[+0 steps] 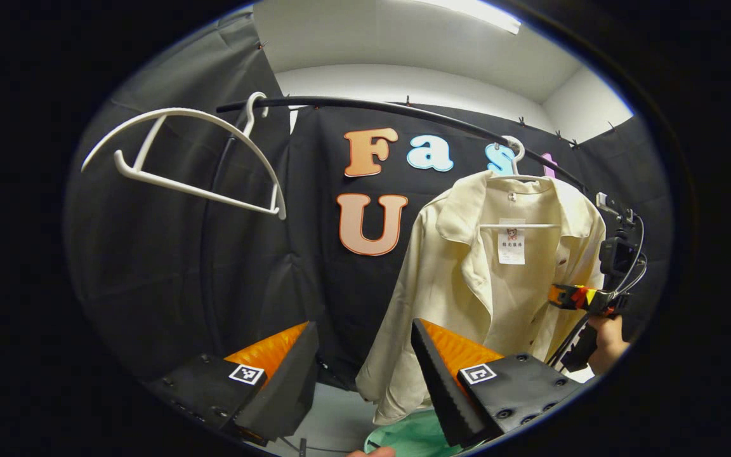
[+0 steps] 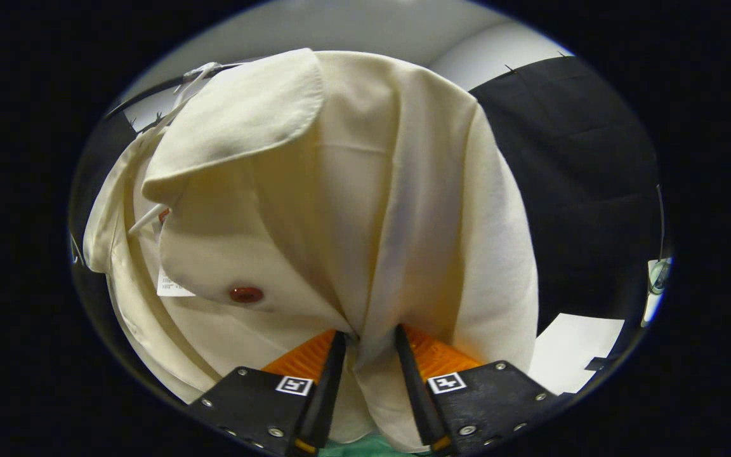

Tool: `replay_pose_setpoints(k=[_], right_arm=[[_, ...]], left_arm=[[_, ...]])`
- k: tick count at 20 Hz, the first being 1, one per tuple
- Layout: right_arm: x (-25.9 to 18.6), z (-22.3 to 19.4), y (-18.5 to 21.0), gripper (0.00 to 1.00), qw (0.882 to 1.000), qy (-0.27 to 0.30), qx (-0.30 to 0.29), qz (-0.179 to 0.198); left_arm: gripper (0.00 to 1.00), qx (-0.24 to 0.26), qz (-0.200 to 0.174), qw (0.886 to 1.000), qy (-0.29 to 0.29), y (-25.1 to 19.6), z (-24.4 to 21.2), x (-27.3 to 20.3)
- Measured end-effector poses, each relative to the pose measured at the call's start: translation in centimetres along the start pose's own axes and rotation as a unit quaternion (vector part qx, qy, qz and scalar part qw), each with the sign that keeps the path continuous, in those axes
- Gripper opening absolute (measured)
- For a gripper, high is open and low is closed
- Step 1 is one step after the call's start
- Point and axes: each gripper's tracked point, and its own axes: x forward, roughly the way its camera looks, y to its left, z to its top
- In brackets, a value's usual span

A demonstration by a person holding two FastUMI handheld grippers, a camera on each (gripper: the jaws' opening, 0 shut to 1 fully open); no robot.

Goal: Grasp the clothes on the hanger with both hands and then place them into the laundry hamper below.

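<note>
Shirt (image 2: pixel 353 209), cream, buttoned front, one item: hangs from a white hanger (image 1: pixel 518 174) on the dark curved rail (image 1: pixel 403 111), toward the rail's right end in the left gripper view, its hem just above a green hamper rim (image 1: pixel 403 438). Nearest, right gripper (image 2: pixel 368 346): jaws clenched on a vertical fold of the shirt's front, cloth bunched between them; a red button (image 2: pixel 246 294) sits on the panel to the left of the pinch. Left gripper (image 1: pixel 365 362): jaws released and wide apart, holding nothing, short of the shirt's left sleeve and side. In the left gripper view the right gripper is also seen at the shirt's right edge, with a hand (image 1: pixel 606 346) on its grip. Farther off: a second white hanger (image 1: pixel 188 158), bare, tilted, near the rail's left end. Risks, as judged: only one side is gripped, so a pull now would likely drag the shirt askew and catch the collar on the hanger's shoulder, or swing hanger and shirt along the rail. The pinched fold looks thin and could slip out. The left jaws could close on air or on the sleeve alone. The hamper's opening is barely visible, so the drop could miss it.
</note>
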Motion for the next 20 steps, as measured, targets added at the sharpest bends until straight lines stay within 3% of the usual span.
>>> replay_pose_setpoints(k=[1, 3, 5, 7, 8, 14, 16, 17, 20], right_arm=[[-0.3, 0.2, -0.3, 0.33, 1.000, 0.003, 0.003, 0.010], [-1.5, 0.3, -0.5, 0.18, 0.999, 0.012, 0.004, 0.035], [-2.8, 0.5, -1.0, 0.10, 0.998, 0.018, -0.004, 0.060], [-4.5, 1.0, -1.9, 0.07, 0.996, 0.021, -0.013, 0.081], [-5.3, 1.3, -2.1, 0.07, 0.995, 0.023, -0.014, 0.093], [-9.0, 1.2, -3.1, 0.06, 0.990, 0.037, -0.018, 0.132], [-9.5, 1.3, -3.1, 0.06, 0.989, 0.040, -0.025, 0.138], [-9.7, 1.3, -3.1, 0.06, 0.989, 0.040, -0.029, 0.140], [-10.3, 1.5, -3.3, 0.06, 0.988, 0.040, -0.036, 0.145]], left_arm=[[0.96, 0.002, -0.014, 1.000, -0.002, -1.0, 0.0, 0.4], [1.00, 0.006, -0.051, 0.999, -0.006, -3.7, -0.1, 1.7], [0.96, 0.006, -0.091, 0.996, -0.007, -7.3, -0.6, 2.4], [1.00, 0.006, -0.122, 0.992, -0.011, -10.7, -1.3, 3.5], [0.92, 0.004, -0.124, 0.992, -0.012, -11.9, -1.7, 4.3], [0.97, -0.027, -0.109, 0.994, -0.009, -17.2, -4.3, 11.3], [1.00, -0.052, -0.084, 0.995, -0.015, -17.3, -4.3, 12.9], [0.97, -0.053, -0.066, 0.996, -0.021, -17.1, -4.3, 13.9], [1.00, -0.015, 0.000, 0.999, -0.045, -14.4, -4.4, 16.4]])
